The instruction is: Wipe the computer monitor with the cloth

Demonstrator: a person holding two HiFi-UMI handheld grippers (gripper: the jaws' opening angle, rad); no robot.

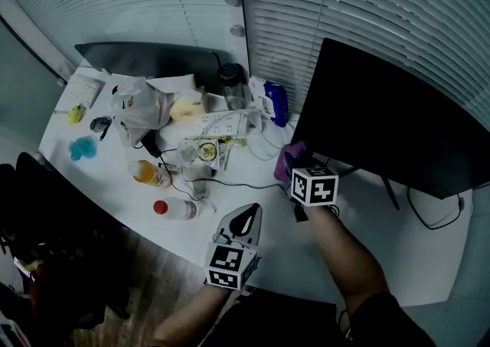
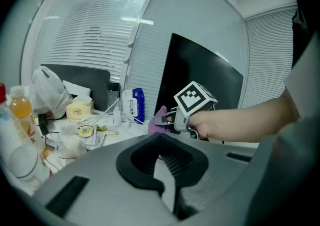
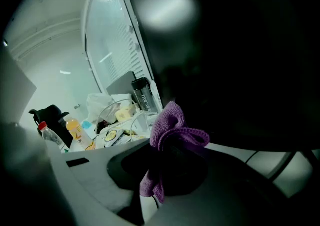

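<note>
White desk (image 1: pixel 429 261) fills the head view, with window blinds (image 1: pixel 367 1) behind it. At 3 o'clock stands a big black monitor (image 1: pixel 390 123), tilted and dark. Near the middle is the right gripper (image 1: pixel 297 169). Its jaws are clamped on a purple cloth (image 1: pixel 291 158). The cloth is bunched up and sticks out past the jaw tips, and one end hangs down between them. It sits just beside the monitor's 8 o'clock corner, and I cannot tell if it touches the screen. In the right gripper view the black screen fills most of what is seen past the cloth. At 6 o'clock is the left gripper (image 1: pixel 246 215), over the near edge of the desk. Its jaws are together and nothing is between them. It points toward the right gripper and is well apart from the monitor. From 9 to 11 o'clock the desk is messy. An orange drink bottle (image 1: pixel 147 174) stands there, and a bottle with a red cap (image 1: pixel 176 208) lies on its side near it. Farther back are a plastic bag (image 1: pixel 142 108), a dark cup (image 1: pixel 232 81) and a blue pack (image 1: pixel 274 100).
</note>
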